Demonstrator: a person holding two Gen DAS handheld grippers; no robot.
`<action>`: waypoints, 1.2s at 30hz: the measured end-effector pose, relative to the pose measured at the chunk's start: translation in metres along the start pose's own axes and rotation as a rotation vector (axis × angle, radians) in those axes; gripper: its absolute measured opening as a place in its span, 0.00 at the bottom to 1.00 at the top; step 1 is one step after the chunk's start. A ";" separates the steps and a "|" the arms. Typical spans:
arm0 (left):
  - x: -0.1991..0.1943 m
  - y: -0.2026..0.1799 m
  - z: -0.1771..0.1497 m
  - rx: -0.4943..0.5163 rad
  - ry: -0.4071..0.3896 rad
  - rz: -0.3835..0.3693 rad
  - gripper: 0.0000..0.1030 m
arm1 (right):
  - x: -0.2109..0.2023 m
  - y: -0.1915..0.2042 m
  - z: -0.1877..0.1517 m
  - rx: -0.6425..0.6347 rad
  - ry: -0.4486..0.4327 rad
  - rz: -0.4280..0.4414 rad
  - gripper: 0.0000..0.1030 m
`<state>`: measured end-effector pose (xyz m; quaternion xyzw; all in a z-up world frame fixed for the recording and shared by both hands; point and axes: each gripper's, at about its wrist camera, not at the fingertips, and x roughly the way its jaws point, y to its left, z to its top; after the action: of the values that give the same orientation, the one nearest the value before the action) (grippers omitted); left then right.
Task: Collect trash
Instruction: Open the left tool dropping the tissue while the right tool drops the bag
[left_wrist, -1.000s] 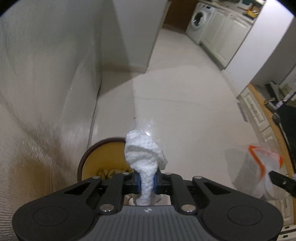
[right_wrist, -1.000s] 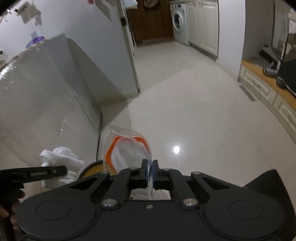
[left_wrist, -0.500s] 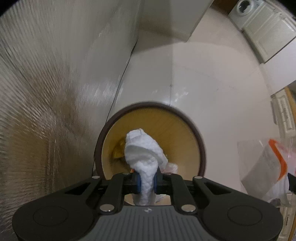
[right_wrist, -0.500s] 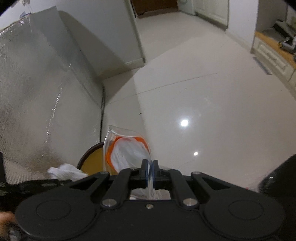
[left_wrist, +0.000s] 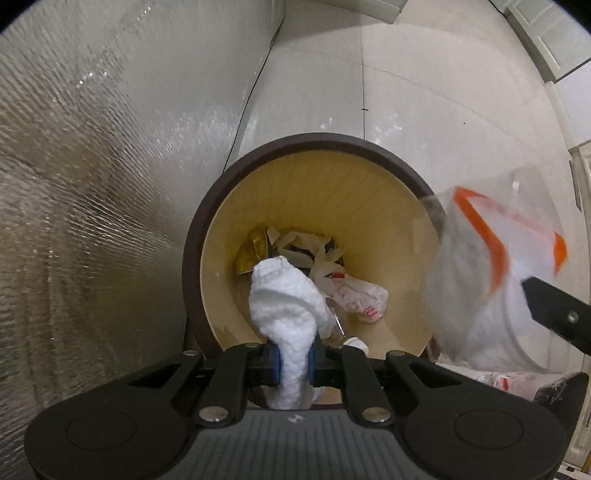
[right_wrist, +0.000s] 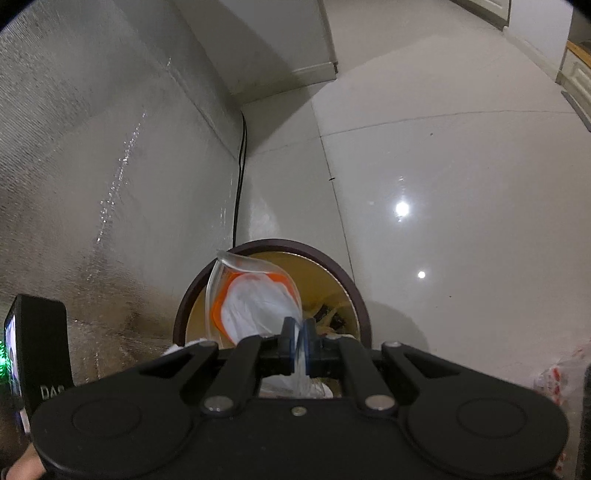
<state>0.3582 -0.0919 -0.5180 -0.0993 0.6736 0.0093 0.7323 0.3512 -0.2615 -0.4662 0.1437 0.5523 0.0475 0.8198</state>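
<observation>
A crumpled white paper towel (left_wrist: 284, 295) hangs between the pads of my left gripper (left_wrist: 294, 356), straight above the open round bin (left_wrist: 192, 258) with its dark brown rim and yellow inside. The left jaws are opening, though the pads still touch the towel. The bin bottom holds wrappers, peel strips and a red-printed bag. My right gripper (right_wrist: 300, 334) is shut on a clear plastic bag with an orange band (right_wrist: 255, 302), hanging over the near rim of the bin (right_wrist: 354, 291). That bag (left_wrist: 476, 258) also shows at the bin's right edge in the left wrist view.
A silvery textured panel (left_wrist: 92, 184) rises close on the left of the bin, with a black cable (right_wrist: 240, 177) running down its foot. Glossy pale floor tiles (right_wrist: 443, 166) spread to the right. A red-printed plastic bag (right_wrist: 557, 373) lies on the floor at right.
Both grippers have come down and in over the bin, which now fills the left wrist view. The towel and the plastic bag stay gripped.
</observation>
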 end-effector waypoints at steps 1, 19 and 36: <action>0.002 0.001 0.001 -0.007 0.000 0.002 0.15 | 0.004 0.001 0.002 -0.001 0.003 0.001 0.05; 0.016 0.002 0.000 0.004 -0.003 0.083 0.76 | 0.037 0.007 0.005 -0.051 0.033 0.008 0.33; -0.026 0.005 -0.006 0.014 -0.058 0.098 0.86 | 0.011 -0.004 0.000 -0.069 0.048 -0.017 0.58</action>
<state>0.3493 -0.0844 -0.4934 -0.0605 0.6561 0.0433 0.7510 0.3551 -0.2628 -0.4770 0.1092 0.5709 0.0630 0.8113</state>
